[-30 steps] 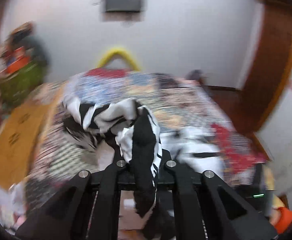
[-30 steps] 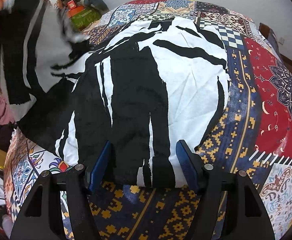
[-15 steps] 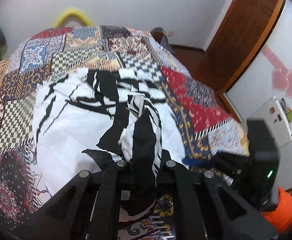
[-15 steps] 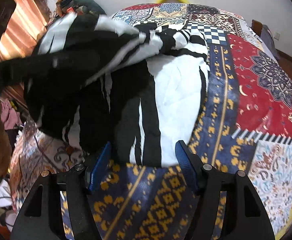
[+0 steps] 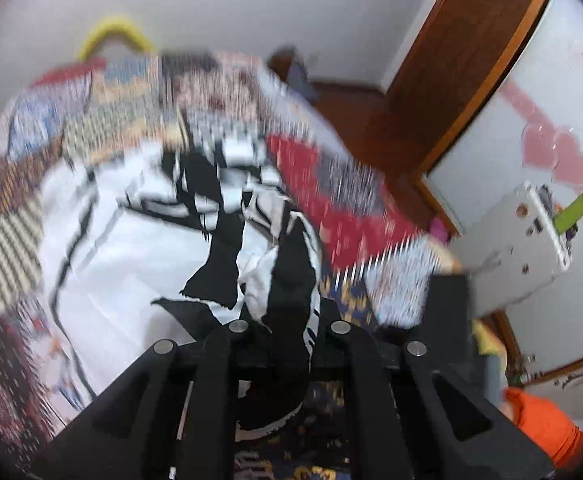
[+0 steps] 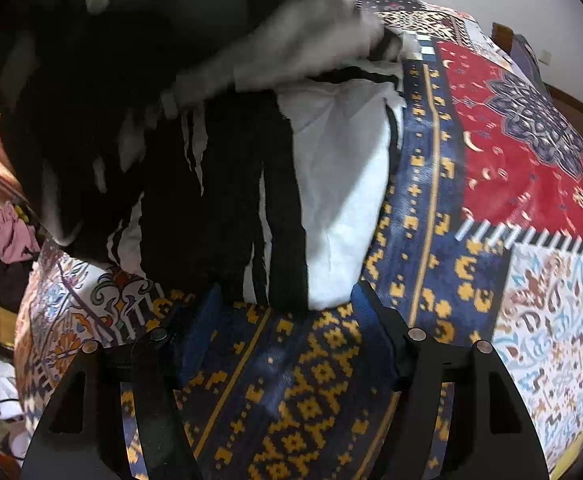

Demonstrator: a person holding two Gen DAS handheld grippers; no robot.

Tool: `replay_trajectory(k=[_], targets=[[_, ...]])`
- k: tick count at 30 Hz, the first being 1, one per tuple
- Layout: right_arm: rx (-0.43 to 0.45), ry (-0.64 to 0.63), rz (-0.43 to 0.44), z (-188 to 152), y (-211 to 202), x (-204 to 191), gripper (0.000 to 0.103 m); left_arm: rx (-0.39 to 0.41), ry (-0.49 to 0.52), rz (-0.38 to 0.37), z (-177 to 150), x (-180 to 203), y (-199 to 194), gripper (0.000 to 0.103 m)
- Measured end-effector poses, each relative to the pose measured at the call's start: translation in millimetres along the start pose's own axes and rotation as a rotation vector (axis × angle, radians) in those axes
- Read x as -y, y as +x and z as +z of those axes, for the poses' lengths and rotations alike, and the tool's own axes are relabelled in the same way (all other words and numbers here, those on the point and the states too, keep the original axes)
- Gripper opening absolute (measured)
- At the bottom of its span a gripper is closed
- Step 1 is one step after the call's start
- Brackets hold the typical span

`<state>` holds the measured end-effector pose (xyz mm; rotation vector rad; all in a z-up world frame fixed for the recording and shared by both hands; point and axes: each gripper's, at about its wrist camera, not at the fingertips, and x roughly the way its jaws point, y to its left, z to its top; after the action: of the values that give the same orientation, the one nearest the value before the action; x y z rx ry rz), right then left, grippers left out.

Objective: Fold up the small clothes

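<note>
Left gripper: jaws closed almost fully on a bunched fold of the black-and-white garment, which rises between the black fingers and hangs down behind them. From this pinch the cloth runs away toward the far side, where the rest of the garment lies spread, mostly white with black streaks, over the patchwork bedspread. The view is blurred. To the right of the left gripper, a dark block that is part of the other tool's body stands beside the bed edge; past it, a white box-shaped device and an orange sleeve at the near right. At the far left, a yellow curved bar shows against the white wall; at the far right, a brown wooden door frame.

Right gripper: jaws standing well apart, blue pads on either side, nothing clamped. The near hem of the garment lies between the fingertips and just beyond them, flat on the navy-and-yellow panel of the bedspread; whether the pads touch the hem cannot be told. Above and to the left, a lifted part of the same garment hangs across the view, dark and blurred, folded over toward the flat part. Red and pale patterned panels of the bedspread extend to the right. A pink cloth lies off the bed at the far left.
</note>
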<state>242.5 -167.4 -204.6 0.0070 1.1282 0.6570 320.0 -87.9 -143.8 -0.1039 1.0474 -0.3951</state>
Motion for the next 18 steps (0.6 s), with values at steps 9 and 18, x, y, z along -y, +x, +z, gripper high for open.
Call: replay_trajectory(k=[9,18], targets=[[0.07,0.005,-0.06,-9,-46,15,0.064,0.145,0.049,0.084,-7,-5,-47,0.084],[0.174,0.04,-0.045,9,-67,12,0.064,0.102,-0.05,0.352,-33,-87,-49,0.089]])
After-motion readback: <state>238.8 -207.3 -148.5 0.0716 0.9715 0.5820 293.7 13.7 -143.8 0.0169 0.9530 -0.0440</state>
